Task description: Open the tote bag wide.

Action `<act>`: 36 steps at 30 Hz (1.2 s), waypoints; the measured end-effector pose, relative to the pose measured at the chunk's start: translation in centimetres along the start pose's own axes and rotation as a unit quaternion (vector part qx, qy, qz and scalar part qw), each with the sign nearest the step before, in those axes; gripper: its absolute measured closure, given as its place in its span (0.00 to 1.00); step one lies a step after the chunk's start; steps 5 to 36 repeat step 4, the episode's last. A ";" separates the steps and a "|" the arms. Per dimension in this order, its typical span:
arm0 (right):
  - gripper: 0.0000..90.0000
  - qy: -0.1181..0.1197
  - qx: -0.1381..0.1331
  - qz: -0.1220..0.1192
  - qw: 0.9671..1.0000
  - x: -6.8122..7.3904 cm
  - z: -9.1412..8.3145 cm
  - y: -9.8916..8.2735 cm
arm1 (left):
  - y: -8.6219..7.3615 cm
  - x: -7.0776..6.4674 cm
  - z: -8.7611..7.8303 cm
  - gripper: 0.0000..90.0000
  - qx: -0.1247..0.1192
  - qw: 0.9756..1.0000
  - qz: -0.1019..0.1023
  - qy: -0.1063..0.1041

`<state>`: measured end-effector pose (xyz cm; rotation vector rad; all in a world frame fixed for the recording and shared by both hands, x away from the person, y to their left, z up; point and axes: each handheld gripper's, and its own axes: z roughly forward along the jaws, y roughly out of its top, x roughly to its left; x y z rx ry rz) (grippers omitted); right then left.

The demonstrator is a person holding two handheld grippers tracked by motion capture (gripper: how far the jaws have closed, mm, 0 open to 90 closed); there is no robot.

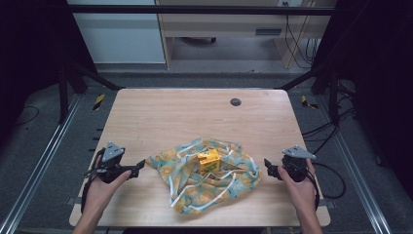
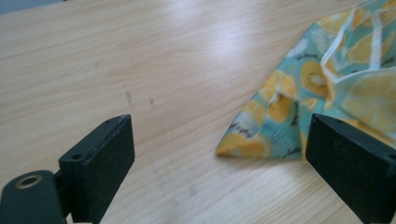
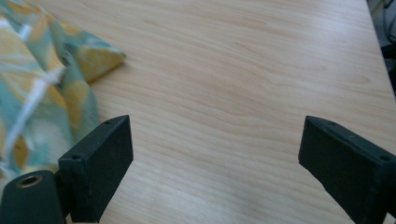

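Observation:
A teal cloth with a yellow lemon print [image 1: 204, 178] lies crumpled on the near middle of the wooden table [image 1: 195, 117], white ties trailing over it. On it stands a small yellow carton [image 1: 208, 161]. My left gripper [image 1: 138, 168] hovers just left of the cloth's left corner [image 2: 247, 140], jaws wide and nothing between them. My right gripper [image 1: 269, 168] sits just right of the cloth, whose edge [image 3: 56, 79] lies at the left of the right gripper view; its jaws also stand apart and empty.
A dark round grommet [image 1: 235, 102] is set into the far part of the tabletop. Black frame posts and cables stand around the table. Bare wood stretches behind the cloth.

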<state>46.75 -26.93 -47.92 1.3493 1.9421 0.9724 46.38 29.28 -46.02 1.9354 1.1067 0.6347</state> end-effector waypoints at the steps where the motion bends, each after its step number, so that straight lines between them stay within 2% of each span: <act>1: 0.11 -0.008 0.001 -0.002 1.000 -0.1 0.0 -0.3 | -0.5 0.3 -0.1 0.07 0.002 1.000 0.000 0.004; 4: 0.11 -0.013 0.006 0.004 1.000 -0.1 -0.2 -1.0 | -1.2 0.6 -0.6 0.07 0.016 1.000 0.008 0.017; 36: 0.11 -0.013 0.006 0.004 1.000 -0.1 -0.2 -1.0 | -1.2 0.6 -0.6 0.07 0.016 1.000 0.008 0.017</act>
